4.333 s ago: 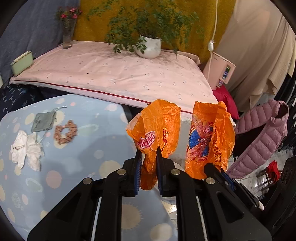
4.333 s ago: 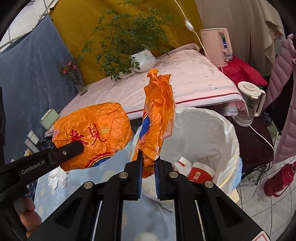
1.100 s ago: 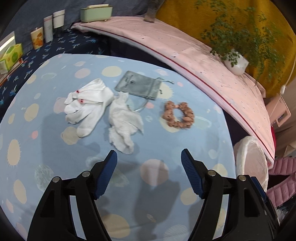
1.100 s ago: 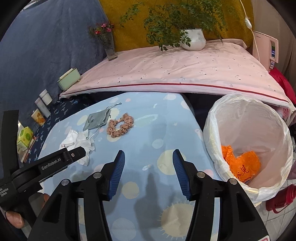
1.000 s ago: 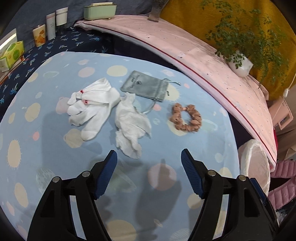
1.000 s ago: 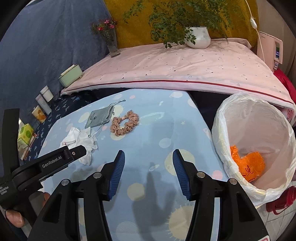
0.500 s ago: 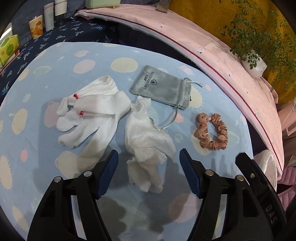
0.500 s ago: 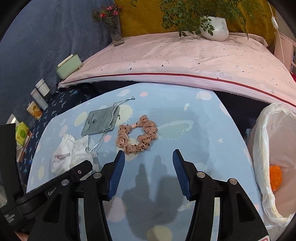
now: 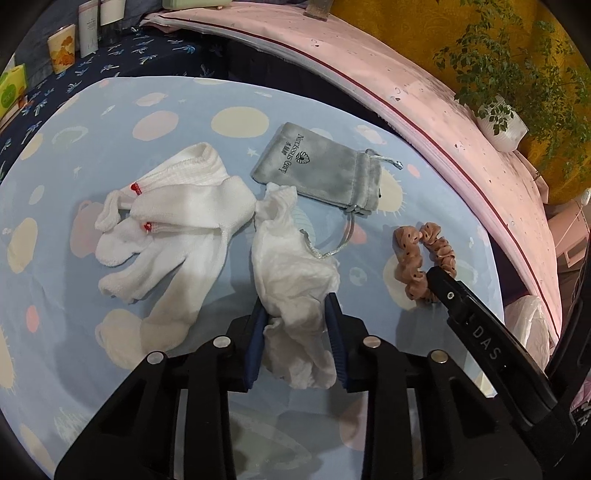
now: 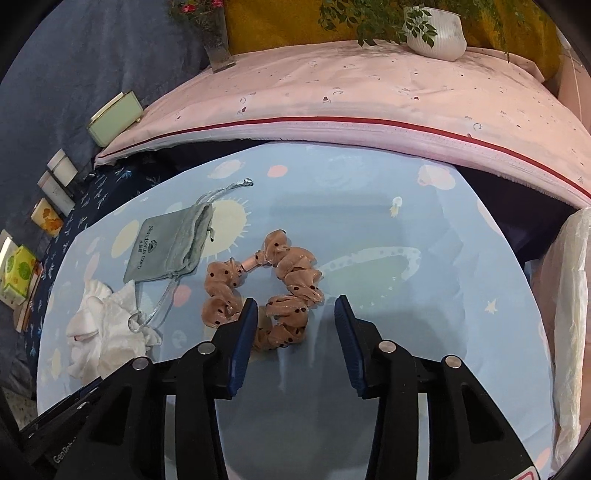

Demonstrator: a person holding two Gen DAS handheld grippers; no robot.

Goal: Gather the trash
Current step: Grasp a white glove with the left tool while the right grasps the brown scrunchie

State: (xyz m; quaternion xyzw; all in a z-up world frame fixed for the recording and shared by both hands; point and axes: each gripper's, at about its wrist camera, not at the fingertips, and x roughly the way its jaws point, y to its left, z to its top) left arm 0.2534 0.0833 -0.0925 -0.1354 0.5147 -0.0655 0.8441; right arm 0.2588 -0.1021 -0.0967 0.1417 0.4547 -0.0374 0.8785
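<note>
A crumpled white tissue [image 9: 291, 273] lies on the blue spotted tablecloth [image 9: 184, 96]. My left gripper [image 9: 295, 301] is down over its near end, jaws closing, both blue pads pressing into the paper. A pink dotted scrunchie [image 10: 291, 284] lies to the right. My right gripper [image 10: 295, 301] stands over the scrunchie's near right part, jaws closing. Its left pad touches the fabric and its right pad is still apart from it. One right finger [image 9: 443, 284] shows beside the scrunchie [image 9: 410, 262] in the left wrist view.
A white glove [image 9: 166, 229] lies left of the tissue and a grey drawstring pouch [image 9: 321, 173] behind it. The white-lined bin [image 10: 569, 295] stands off the table's right edge. Pink bedding [image 10: 369, 96] with a plant pot [image 10: 436, 33] runs behind.
Both grippers came down toward the table. The left one narrowed its jaws onto the tissue. The right one moved left from the bin to over the scrunchie and narrowed its jaws.
</note>
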